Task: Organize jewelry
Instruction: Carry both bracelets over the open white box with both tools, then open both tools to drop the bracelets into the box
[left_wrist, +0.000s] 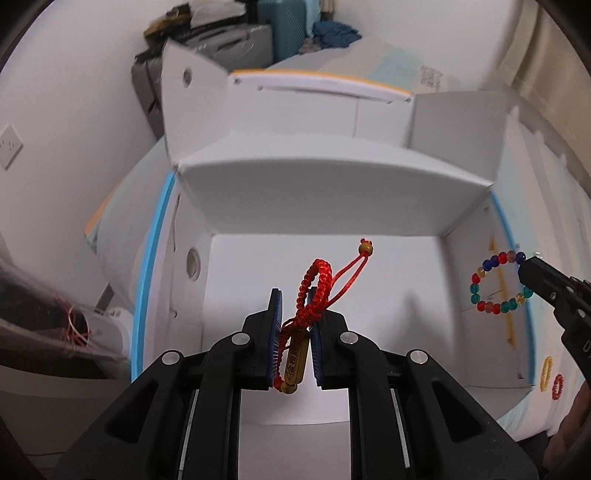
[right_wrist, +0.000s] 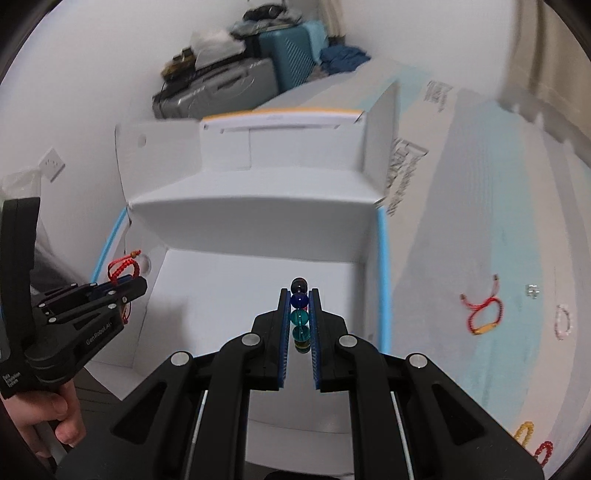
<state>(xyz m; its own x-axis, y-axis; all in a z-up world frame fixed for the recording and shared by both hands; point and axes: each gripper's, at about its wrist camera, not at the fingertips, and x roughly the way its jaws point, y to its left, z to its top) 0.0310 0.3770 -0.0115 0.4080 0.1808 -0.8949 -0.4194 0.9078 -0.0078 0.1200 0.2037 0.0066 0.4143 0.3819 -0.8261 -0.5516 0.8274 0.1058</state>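
— What's the biggest thing in front of you?

— The white cardboard box (left_wrist: 325, 273), flaps up, sitting on a pale sheet-covered surface (right_wrist: 480, 258). Both my tools are over its open inside. Behind it, against the wall, I see suitcases (right_wrist: 236, 88) stacked with clothes.

— And your left side?

— My left gripper (left_wrist: 295, 325) points down into the box. Its blue pads are pinching a red braided cord bracelet (left_wrist: 314, 291) with a gold bar charm (left_wrist: 295, 354) sitting between the pads. The cord loops stick up past the fingertips, ending in a small gold bead (left_wrist: 366, 247). From the right camera I can see a hand (right_wrist: 44, 413) wrapped around that tool's grip.

— Right side?

— My right gripper (right_wrist: 299, 321) has its jaws pressed in on a multicoloured bead bracelet (right_wrist: 300, 317); blue, teal and amber beads line up edge-on between the pads. From the left camera the rest of that ring hangs free from the fingertips, by the box's right wall.

— Anything left outside the box?

— Yes, on the sheet to the right: another red cord bracelet with a gold bar (right_wrist: 482, 308), a pale pink bead ring (right_wrist: 564, 321), a tiny clear piece (right_wrist: 532, 291) I can't identify, then a yellow bead ring (right_wrist: 524, 432) and a red bead ring (right_wrist: 543, 450) lying just beside each other near the edge.
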